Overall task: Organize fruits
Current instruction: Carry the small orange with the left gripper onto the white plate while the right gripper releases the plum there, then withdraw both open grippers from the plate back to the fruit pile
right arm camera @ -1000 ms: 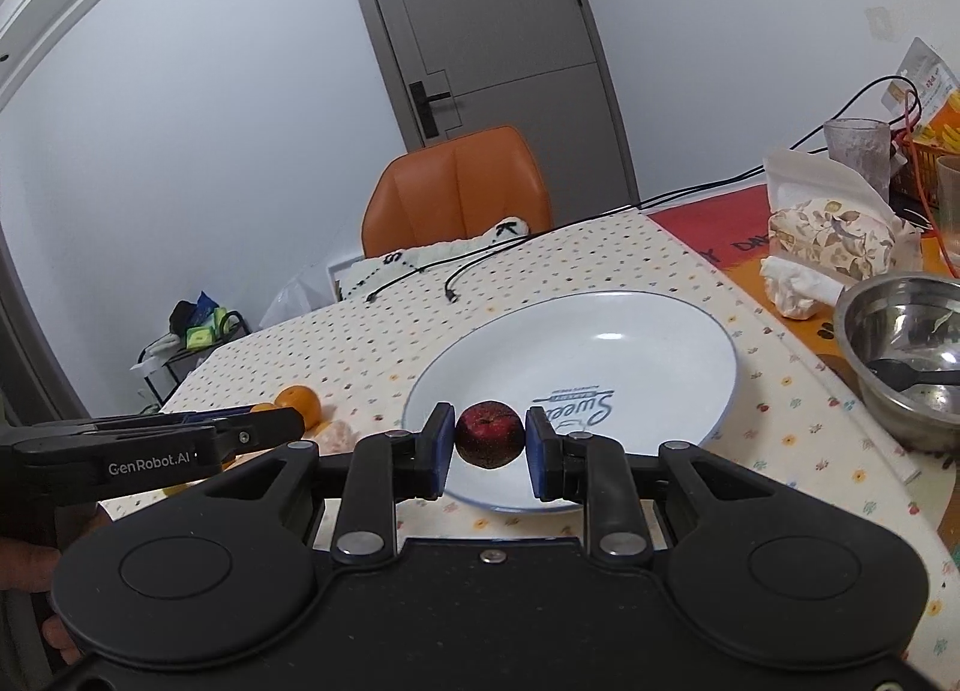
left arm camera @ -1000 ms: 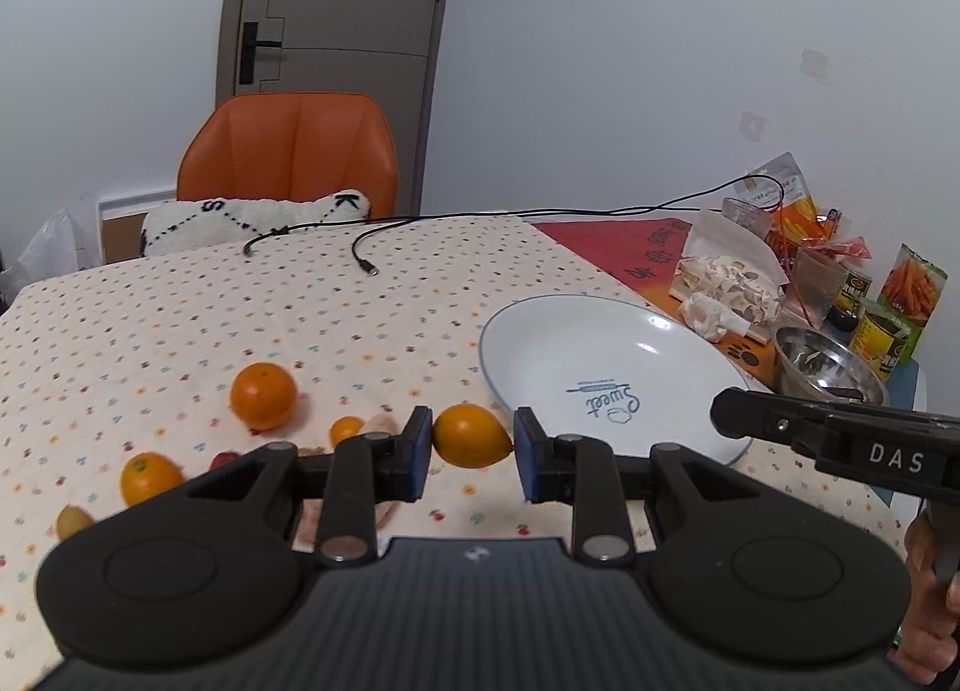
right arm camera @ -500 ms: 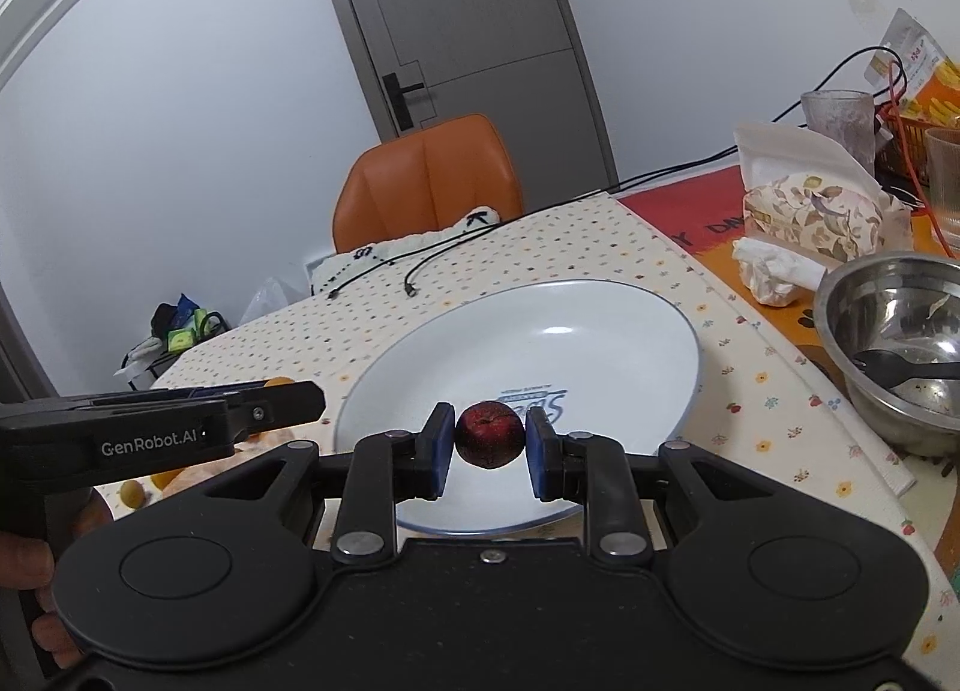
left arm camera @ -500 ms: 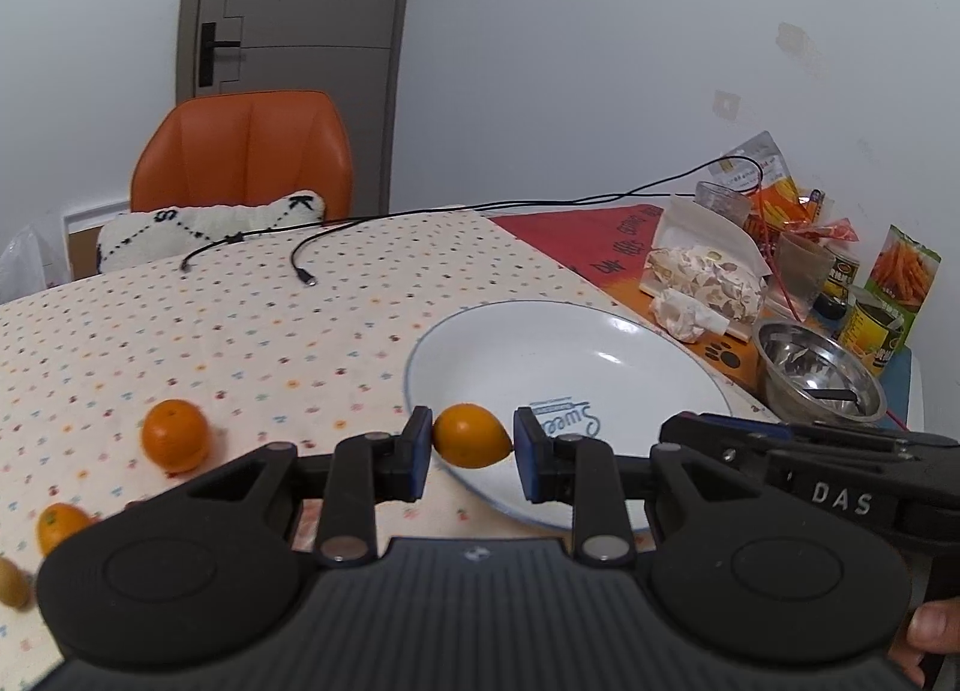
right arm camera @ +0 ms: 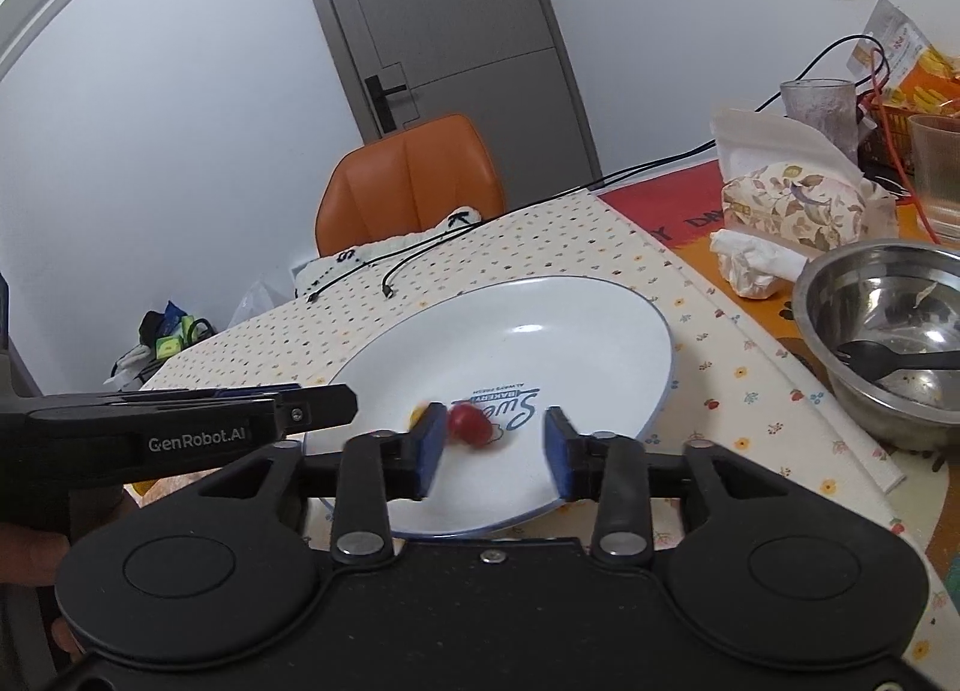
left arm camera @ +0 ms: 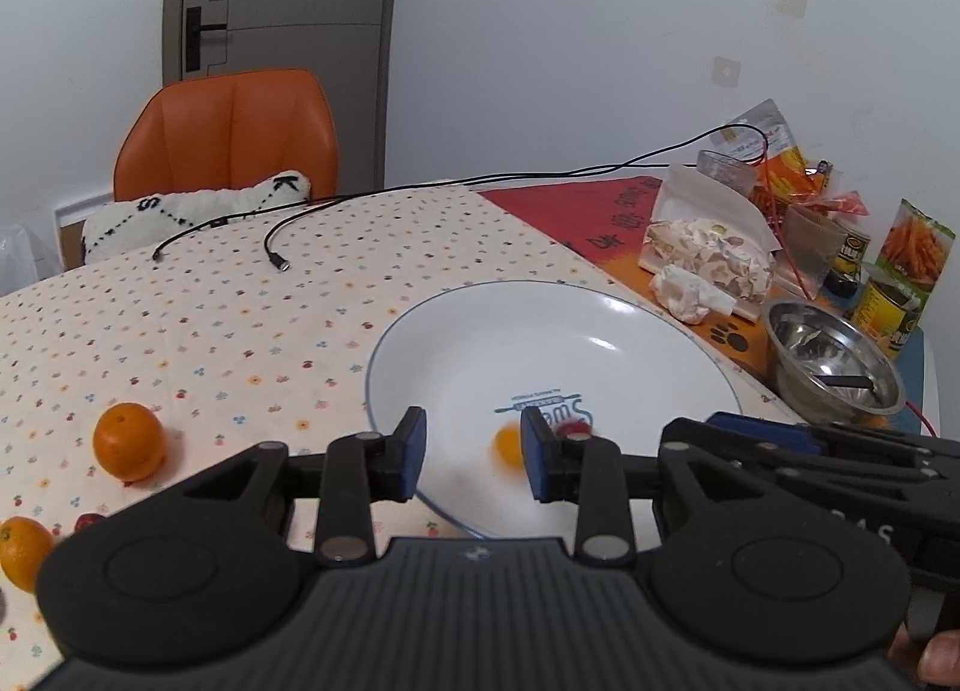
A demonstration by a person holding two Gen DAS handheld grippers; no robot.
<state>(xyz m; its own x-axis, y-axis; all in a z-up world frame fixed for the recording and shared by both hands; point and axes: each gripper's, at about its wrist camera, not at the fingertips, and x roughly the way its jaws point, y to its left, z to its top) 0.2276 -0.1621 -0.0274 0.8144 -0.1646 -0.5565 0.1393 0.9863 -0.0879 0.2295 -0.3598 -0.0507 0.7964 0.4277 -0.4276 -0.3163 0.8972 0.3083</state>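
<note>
Your left gripper (left arm camera: pixel 474 451) is spread wide over the near rim of the white plate (left arm camera: pixel 630 331), holding nothing; the small orange fruit (left arm camera: pixel 507 443) lies blurred on the plate between its pads. Your right gripper (right arm camera: pixel 495 451) is also wide and empty above the plate, with the red fruit (right arm camera: pixel 469 424) blurred on the plate by its left pad. Two oranges (left arm camera: pixel 128 441) sit on the tabletop near its left edge.

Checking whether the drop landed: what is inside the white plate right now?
Inside the white plate lie a small red fruit and a small orange fruit, both motion-blurred. The hand-held gripper fingers cover part of each fruit and the plate's near rim.
</note>
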